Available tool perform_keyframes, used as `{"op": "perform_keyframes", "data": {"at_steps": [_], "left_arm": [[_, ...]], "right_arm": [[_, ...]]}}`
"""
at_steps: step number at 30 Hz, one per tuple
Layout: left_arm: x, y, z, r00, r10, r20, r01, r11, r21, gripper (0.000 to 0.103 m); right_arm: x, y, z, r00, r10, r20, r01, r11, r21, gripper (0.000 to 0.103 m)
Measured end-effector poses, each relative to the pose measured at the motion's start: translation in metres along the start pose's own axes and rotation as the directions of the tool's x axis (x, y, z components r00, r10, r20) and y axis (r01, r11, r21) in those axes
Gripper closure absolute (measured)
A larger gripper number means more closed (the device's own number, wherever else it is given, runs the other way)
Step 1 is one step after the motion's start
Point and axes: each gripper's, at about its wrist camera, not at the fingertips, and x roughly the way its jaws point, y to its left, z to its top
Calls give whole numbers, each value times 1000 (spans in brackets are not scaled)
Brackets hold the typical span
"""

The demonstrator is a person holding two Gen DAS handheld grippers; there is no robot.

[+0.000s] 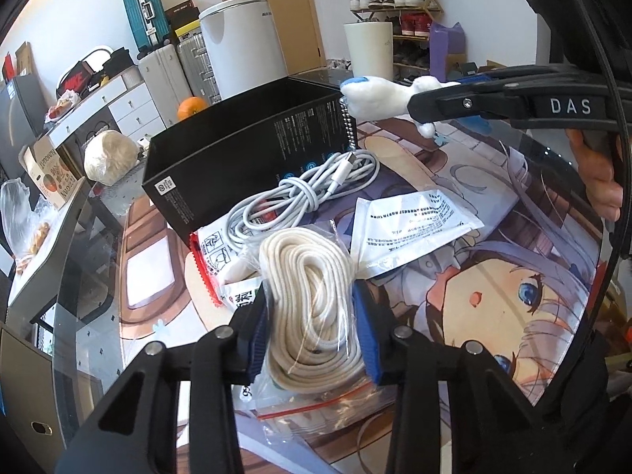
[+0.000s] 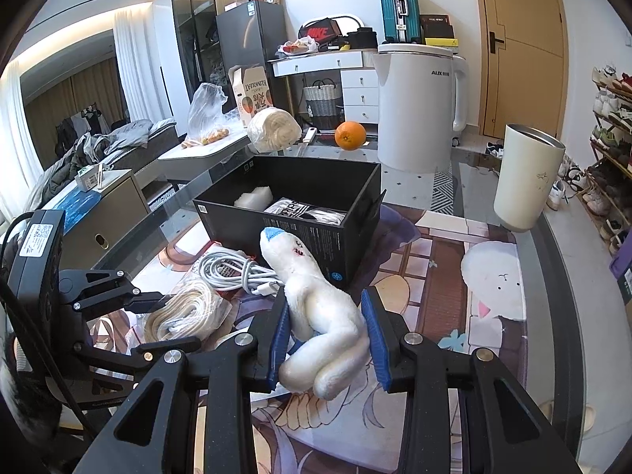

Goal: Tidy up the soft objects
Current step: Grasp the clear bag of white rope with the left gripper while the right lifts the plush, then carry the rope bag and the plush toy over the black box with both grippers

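From my right wrist view I can see inside the box (image 2: 290,201): a white wad and a dark printed bundle lie on its floor, which my left wrist view hides behind the box's near wall (image 1: 252,146). The left view in turn shows a white packet (image 1: 410,225) in front of the box that the right view does not show. My right gripper (image 2: 326,339) is clenched on the plush (image 2: 316,308), both blue pads pressed into its white body, its blue-tipped head pointing at the box; in the left view the plush (image 1: 375,98) hangs above the box's near corner, held off the table. My left gripper (image 1: 312,328) has its jaws closed partway around the rope bag (image 1: 312,304), pads touching the plastic on both sides; the bag sits in front of the box, just beside the white cable (image 1: 304,189), which lies against the box's wall. An orange (image 2: 350,135) sits behind the box.
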Motion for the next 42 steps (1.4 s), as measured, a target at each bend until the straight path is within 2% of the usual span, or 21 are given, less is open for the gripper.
{"op": "perform_keyframes", "data": {"at_steps": [17,27,42], "left_arm": [[-28,23,12,992,-48,113,61,991,-119,66],[-37,36,23,988,-37,153,62,985,-162,66],[-40,68,65,973,2,231,53,972,-229,66]], "right_arm": [[-13,-7,3,999,-25,37,24,1000,11,68],[-17,-1,6,999,-11,47,11,1000,0,68],[-7,7,59,997,-13,74,19,996,-92,68]]}}
